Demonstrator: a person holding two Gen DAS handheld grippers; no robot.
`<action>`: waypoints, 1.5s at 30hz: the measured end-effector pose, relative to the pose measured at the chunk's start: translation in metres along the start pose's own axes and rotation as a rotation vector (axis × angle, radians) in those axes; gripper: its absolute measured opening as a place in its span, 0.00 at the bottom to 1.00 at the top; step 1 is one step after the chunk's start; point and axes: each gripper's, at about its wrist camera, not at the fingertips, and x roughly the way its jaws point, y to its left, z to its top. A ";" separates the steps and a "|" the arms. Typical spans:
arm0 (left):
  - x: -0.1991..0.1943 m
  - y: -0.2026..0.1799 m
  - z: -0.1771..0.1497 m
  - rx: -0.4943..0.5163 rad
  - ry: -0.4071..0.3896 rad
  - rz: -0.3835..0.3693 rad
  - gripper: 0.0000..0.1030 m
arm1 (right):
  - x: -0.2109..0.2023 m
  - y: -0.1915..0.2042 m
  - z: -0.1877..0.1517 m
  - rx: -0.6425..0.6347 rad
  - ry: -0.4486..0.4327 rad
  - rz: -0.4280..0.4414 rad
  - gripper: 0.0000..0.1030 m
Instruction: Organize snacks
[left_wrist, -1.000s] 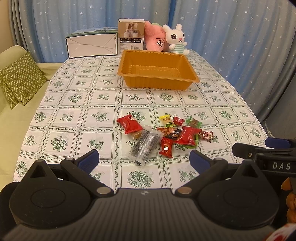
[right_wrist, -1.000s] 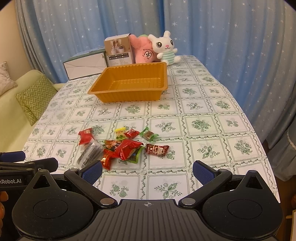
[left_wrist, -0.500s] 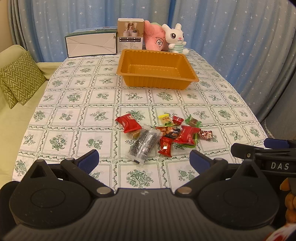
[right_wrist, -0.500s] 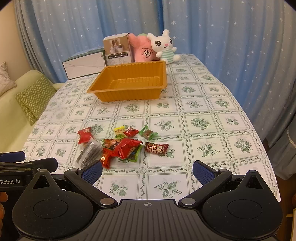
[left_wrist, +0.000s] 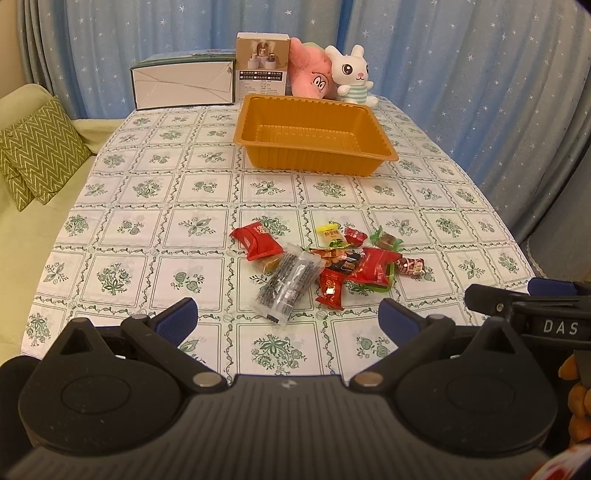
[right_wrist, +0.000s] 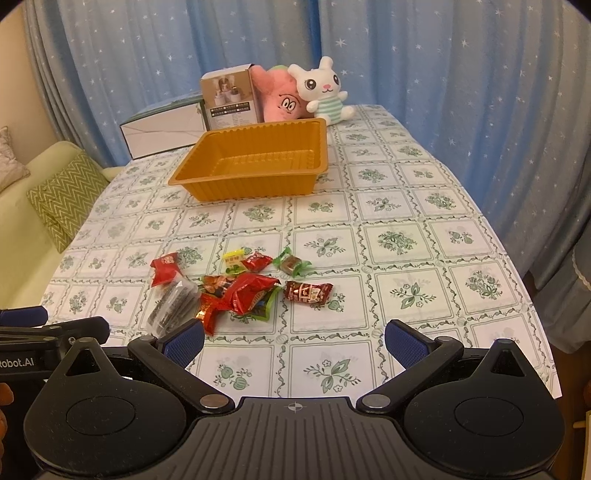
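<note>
Step one, pick not begun: your left gripper (left_wrist: 288, 314) and right gripper (right_wrist: 293, 338) gape empty near the snack pile (left_wrist: 325, 264); next, carry one to the far orange tray (left_wrist: 314, 136).

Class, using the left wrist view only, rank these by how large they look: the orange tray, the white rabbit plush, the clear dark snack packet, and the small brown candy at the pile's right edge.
1. orange tray
2. clear dark snack packet and white rabbit plush: look alike; the packet is nearer, so unranked
3. small brown candy
</note>
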 end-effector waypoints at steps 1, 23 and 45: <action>0.001 0.002 -0.001 -0.003 0.001 0.001 1.00 | 0.001 -0.001 -0.001 0.003 -0.001 -0.003 1.00; 0.078 0.019 0.019 0.218 0.095 -0.117 0.86 | 0.043 -0.010 -0.001 0.052 0.002 0.008 0.99; 0.147 0.012 0.022 0.380 0.178 -0.193 0.34 | 0.089 -0.004 0.011 0.079 0.031 0.033 0.90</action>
